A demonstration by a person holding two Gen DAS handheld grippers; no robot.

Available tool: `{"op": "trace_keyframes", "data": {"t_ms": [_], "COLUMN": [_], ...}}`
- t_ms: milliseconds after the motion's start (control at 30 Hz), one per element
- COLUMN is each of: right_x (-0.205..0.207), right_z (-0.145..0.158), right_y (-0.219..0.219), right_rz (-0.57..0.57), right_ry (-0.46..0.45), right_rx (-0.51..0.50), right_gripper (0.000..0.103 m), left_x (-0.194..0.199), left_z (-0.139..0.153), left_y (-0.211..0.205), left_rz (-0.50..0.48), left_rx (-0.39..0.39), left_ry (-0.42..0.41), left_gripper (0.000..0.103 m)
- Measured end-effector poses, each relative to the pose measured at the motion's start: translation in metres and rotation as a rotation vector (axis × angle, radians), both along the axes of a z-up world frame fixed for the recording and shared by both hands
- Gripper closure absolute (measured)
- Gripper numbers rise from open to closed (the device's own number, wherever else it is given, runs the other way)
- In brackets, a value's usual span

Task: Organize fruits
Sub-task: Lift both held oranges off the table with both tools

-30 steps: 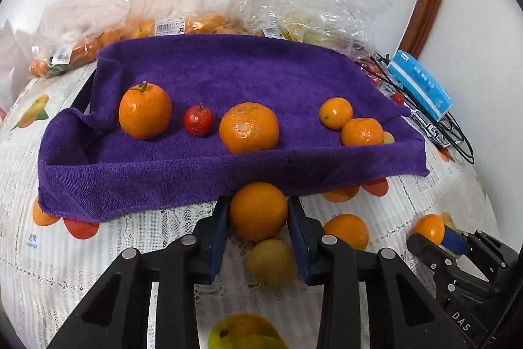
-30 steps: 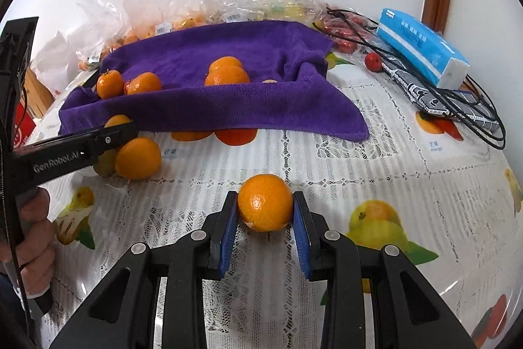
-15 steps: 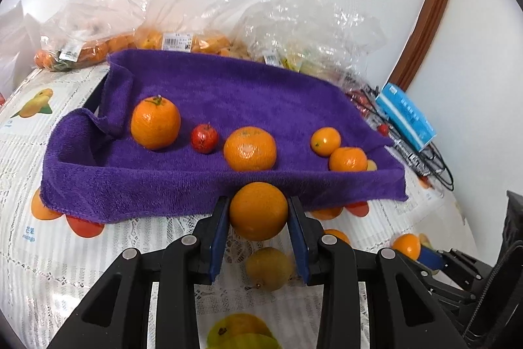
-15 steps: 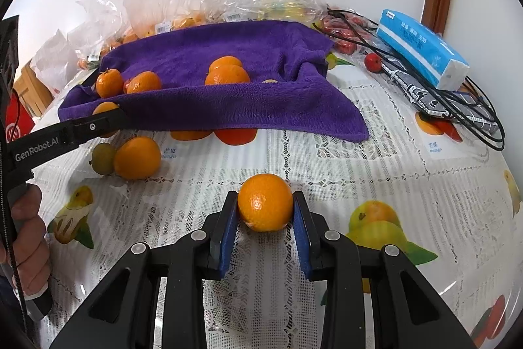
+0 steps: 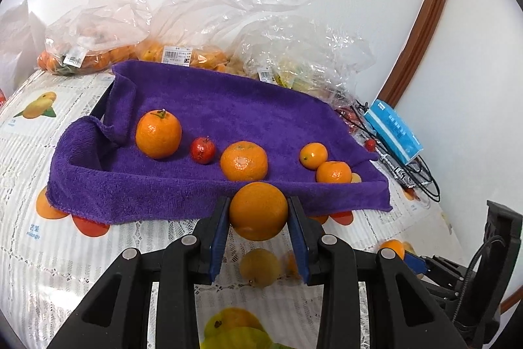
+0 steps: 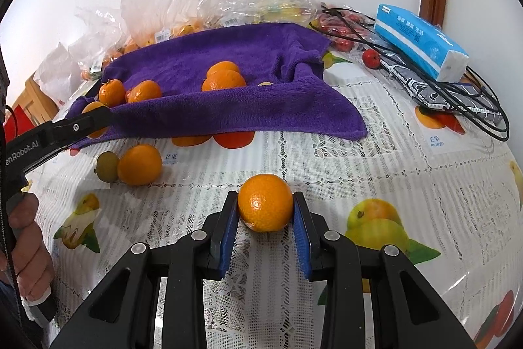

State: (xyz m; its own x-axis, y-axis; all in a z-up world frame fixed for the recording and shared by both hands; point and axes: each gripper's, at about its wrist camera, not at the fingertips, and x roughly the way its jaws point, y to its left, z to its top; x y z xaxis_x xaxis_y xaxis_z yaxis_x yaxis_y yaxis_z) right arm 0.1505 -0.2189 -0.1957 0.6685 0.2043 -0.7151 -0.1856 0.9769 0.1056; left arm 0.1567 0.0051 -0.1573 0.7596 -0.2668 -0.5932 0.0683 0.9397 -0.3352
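My left gripper (image 5: pixel 258 211) is shut on an orange (image 5: pixel 258 210) and holds it above the table, just before the front edge of the purple towel-lined tray (image 5: pixel 137 198). The tray holds several oranges, among them a big one (image 5: pixel 158 138), and a small red fruit (image 5: pixel 203 150). My right gripper (image 6: pixel 265 207) is shut on another orange (image 6: pixel 265 201), low over the tablecloth. A loose orange (image 6: pixel 140 165) and a greenish fruit (image 6: pixel 107 166) lie on the table near the tray. The left gripper also shows in the right wrist view (image 6: pixel 65 128).
Plastic bags of fruit (image 5: pixel 183 54) lie behind the tray. A blue tissue pack (image 6: pixel 421 41), black cables (image 6: pixel 464 100) and a small red fruit (image 6: pixel 372 57) sit at the right. A fruit-print lace tablecloth (image 6: pixel 376 159) covers the table.
My left gripper has lifted its orange up and toward the tray's front edge; the greenish fruit stays on the table below. The right gripper and its orange have barely moved.
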Motion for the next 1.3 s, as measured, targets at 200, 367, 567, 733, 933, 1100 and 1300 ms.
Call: {"op": "trace_keyframes", "data": {"t_ms": [200, 367, 567, 733, 933, 1100, 1300], "right_x": [-0.001, -0.002, -0.004, -0.006, -0.006, -0.005, -0.006], "right_z": [0.0, 0.0, 0.002, 0.002, 0.003, 0.002, 0.003], "right_y": [-0.003, -0.005, -0.008, -0.009, -0.008, -0.009, -0.008], "right_rz": [-0.017, -0.038, -0.06, -0.068, -0.071, -0.07, -0.068], "right_ry": [-0.005, -0.009, -0.017, -0.028, -0.027, -0.026, -0.03], "right_rx": [0.006, 0.013, 0.031, 0.033, 0.03, 0.032, 0.029], "right_gripper": [0.071, 0.071, 0.071, 0.071, 0.071, 0.071, 0.071], "left_x": [-0.005, -0.009, -0.014, -0.017, -0.02, -0.02, -0.021], "left_z": [0.004, 0.007, 0.009, 0.011, 0.012, 0.012, 0.014], "left_y": [0.003, 0.004, 0.004, 0.001, 0.001, 0.001, -0.001], "left_rz": [-0.001, 0.003, 0.013, 0.003, 0.003, 0.005, 0.005], "left_rx": [-0.031, -0.038, -0.02, -0.012, -0.008, -0.01, -0.008], "left_ry": [-0.016, -0.027, -0.044, -0.054, -0.062, -0.063, -0.067], "left_gripper": [0.07, 0.07, 0.07, 0.07, 0.07, 0.07, 0.07]}}
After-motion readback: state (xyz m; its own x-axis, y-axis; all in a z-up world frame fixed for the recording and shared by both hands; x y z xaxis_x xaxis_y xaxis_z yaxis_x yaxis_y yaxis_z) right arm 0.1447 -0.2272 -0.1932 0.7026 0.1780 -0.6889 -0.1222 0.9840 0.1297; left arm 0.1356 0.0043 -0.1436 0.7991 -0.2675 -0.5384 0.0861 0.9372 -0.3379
